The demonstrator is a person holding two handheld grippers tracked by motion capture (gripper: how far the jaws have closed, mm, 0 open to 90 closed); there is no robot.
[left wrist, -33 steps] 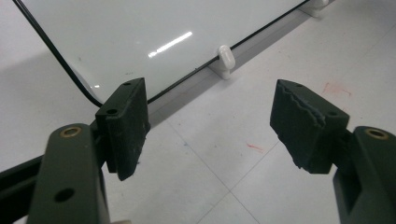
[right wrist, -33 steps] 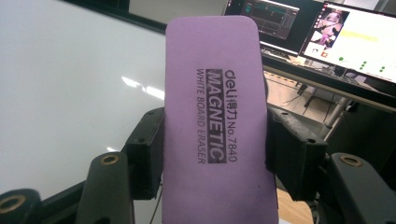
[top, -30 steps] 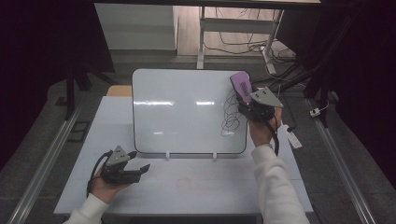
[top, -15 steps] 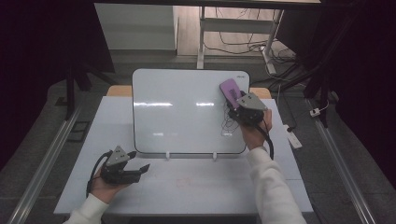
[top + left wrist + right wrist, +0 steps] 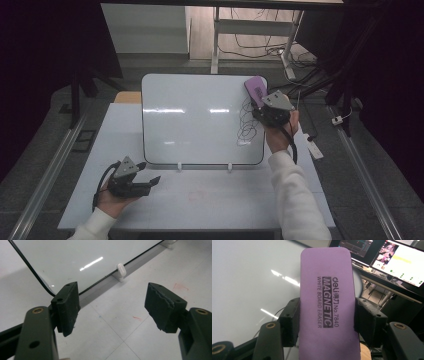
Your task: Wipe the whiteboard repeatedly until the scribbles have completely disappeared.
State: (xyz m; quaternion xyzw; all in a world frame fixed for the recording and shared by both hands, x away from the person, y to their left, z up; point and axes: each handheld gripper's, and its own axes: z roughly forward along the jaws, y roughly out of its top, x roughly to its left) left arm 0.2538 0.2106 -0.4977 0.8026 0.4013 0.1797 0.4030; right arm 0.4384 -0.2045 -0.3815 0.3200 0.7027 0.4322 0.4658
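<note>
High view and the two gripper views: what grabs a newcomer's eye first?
The purple eraser, clamped in the right claw at the whiteboard's upper right corner. Just below it, a black scribble runs down the board's right side. The left claw rests open and empty on the table near the board's lower left corner.

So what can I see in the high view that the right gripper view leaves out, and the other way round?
The high view alone gives the black scribble on the whiteboard's right part, the table, both sleeved arms and the left gripper, open and resting near the table's front edge. The right gripper view alone lets you read the print on the purple eraser, "MAGNETIC WHITE BOARD ERASER", and shows lit computer screens behind. Both share the whiteboard, the eraser and the right gripper clamped on its sides.
</note>
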